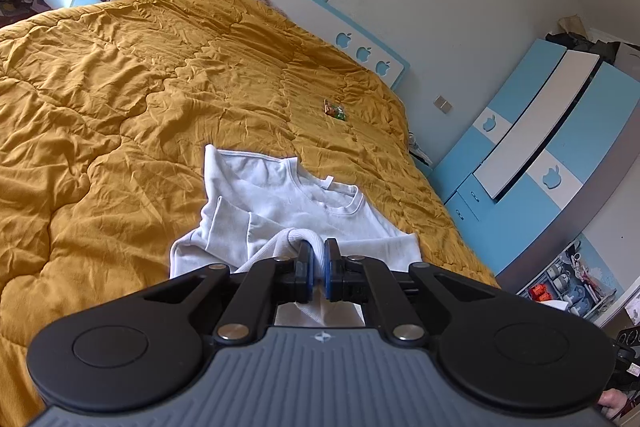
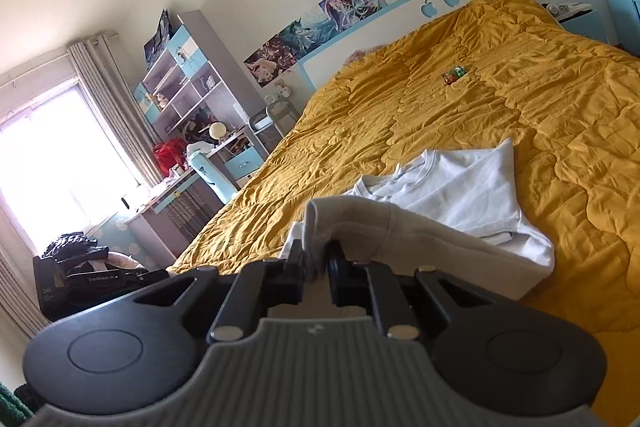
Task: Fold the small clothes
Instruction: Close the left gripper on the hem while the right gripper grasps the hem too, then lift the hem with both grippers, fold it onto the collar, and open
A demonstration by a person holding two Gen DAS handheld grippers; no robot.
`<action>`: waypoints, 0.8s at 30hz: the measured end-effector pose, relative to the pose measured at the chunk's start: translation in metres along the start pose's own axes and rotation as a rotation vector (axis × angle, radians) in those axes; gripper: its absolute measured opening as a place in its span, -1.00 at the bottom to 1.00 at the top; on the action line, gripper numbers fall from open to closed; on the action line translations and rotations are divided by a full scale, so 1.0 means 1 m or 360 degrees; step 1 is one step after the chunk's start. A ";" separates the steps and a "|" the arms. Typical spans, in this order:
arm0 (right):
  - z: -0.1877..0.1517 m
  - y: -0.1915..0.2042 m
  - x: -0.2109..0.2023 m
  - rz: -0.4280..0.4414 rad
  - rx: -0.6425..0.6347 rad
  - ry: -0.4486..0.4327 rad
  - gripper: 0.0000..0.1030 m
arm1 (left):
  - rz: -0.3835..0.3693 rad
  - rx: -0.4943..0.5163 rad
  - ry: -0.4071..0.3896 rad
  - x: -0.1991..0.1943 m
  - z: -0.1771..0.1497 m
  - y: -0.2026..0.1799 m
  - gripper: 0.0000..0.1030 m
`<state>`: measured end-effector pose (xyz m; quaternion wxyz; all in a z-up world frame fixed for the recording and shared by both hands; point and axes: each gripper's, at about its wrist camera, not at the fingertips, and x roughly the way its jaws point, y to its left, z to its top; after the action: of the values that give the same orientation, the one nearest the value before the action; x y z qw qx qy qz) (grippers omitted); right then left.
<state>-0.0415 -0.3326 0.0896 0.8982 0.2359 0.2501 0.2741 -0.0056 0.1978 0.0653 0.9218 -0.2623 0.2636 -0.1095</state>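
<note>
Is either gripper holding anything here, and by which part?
Both are. The left gripper pinches the white long-sleeved cotton top at its near ribbed hem; the right gripper pinches that hem edge too, lifted off the mustard quilt.

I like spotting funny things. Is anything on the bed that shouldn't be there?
Yes: a small colourful wrapper lies alone on the yellow quilt, beyond the white sweatshirt. It looks like a stray sweet or toy, though it is too small to tell.
</note>
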 end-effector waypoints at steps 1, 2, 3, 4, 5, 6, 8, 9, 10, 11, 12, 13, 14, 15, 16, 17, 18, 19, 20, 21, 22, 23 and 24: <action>0.007 0.002 0.004 -0.0025 -0.0007 -0.0029 -0.86 | -0.0001 0.0016 -0.0018 0.005 0.007 0.000 -0.91; 0.012 0.003 0.007 -0.0044 -0.0010 -0.0059 -0.89 | 0.0001 0.0016 -0.0031 0.008 0.012 0.001 -0.91; 0.020 0.003 0.011 -0.0062 -0.0005 -0.0105 -0.97 | 0.0005 0.0009 -0.0044 0.013 0.018 0.001 -0.91; 0.024 0.002 0.014 -0.0075 0.0006 -0.0142 -1.00 | 0.0011 -0.0005 -0.0051 0.018 0.024 0.001 -0.91; 0.029 0.000 0.017 -0.0082 0.0023 -0.0170 -1.00 | 0.0013 -0.0016 -0.0054 0.023 0.030 0.001 -0.91; 0.033 -0.003 0.023 -0.0077 0.0038 -0.0155 -1.00 | 0.0012 -0.0016 -0.0050 0.027 0.034 0.001 -0.91; 0.036 -0.007 0.038 -0.0149 0.0012 0.0003 -1.00 | 0.0022 0.0000 -0.0022 0.035 0.039 -0.003 -0.91; 0.033 -0.009 0.047 -0.0249 -0.0016 0.0092 -1.00 | 0.0017 0.0023 -0.0014 0.037 0.037 -0.004 -0.91; 0.030 -0.014 0.054 -0.0290 -0.0032 0.0146 -1.00 | 0.0018 0.0049 -0.0025 0.038 0.034 -0.007 -0.91; 0.027 -0.021 0.060 -0.0322 -0.0039 0.0210 -0.94 | 0.0028 0.0081 -0.0044 0.038 0.031 -0.009 -0.91; 0.022 -0.031 0.066 -0.0351 -0.0035 0.0249 -0.91 | 0.0037 0.0105 -0.0050 0.038 0.028 -0.011 -0.92; 0.018 -0.041 0.072 -0.0371 -0.0025 0.0284 -0.65 | 0.0052 0.0121 -0.0048 0.038 0.025 -0.013 -0.91; 0.013 -0.052 0.079 -0.0372 -0.0013 0.0335 -0.22 | 0.0072 0.0134 -0.0047 0.038 0.022 -0.014 -0.91; 0.009 -0.062 0.087 -0.0372 -0.0009 0.0383 -0.08 | 0.0098 0.0156 -0.0047 0.038 0.021 -0.016 -0.92; 0.006 -0.070 0.095 -0.0367 -0.0027 0.0434 -0.03 | 0.0113 0.0173 -0.0050 0.037 0.020 -0.016 -0.92; 0.003 -0.078 0.104 -0.0373 -0.0054 0.0474 -0.03 | 0.0130 0.0187 -0.0054 0.035 0.017 -0.017 -0.92; 0.002 -0.083 0.111 -0.0380 -0.0062 0.0497 0.04 | 0.0145 0.0191 -0.0053 0.032 0.015 -0.017 -0.92; 0.000 -0.094 0.123 -0.0372 -0.0033 0.0568 0.32 | 0.0149 0.0178 -0.0049 0.028 0.013 -0.016 -0.92; -0.002 -0.105 0.137 -0.0324 0.0026 0.0676 0.55 | 0.0152 0.0162 -0.0045 0.026 0.012 -0.014 -0.92; -0.004 -0.112 0.145 -0.0283 0.0076 0.0739 0.53 | 0.0163 0.0132 -0.0039 0.022 0.010 -0.012 -0.92; -0.007 -0.119 0.154 -0.0248 0.0116 0.0803 0.52 | 0.0177 0.0114 -0.0034 0.018 0.008 -0.010 -0.92; -0.010 -0.122 0.163 -0.0242 0.0106 0.0848 0.49 | 0.0187 0.0108 -0.0030 0.015 0.007 -0.009 -0.92; -0.013 -0.119 0.166 -0.0245 0.0050 0.0862 0.41 | 0.0195 0.0109 -0.0027 0.013 0.006 -0.007 -0.92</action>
<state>0.1159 -0.3151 -0.0405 0.8131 0.1483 0.5023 0.2541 0.0077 0.1897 0.0680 0.9374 -0.2148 0.2675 -0.0597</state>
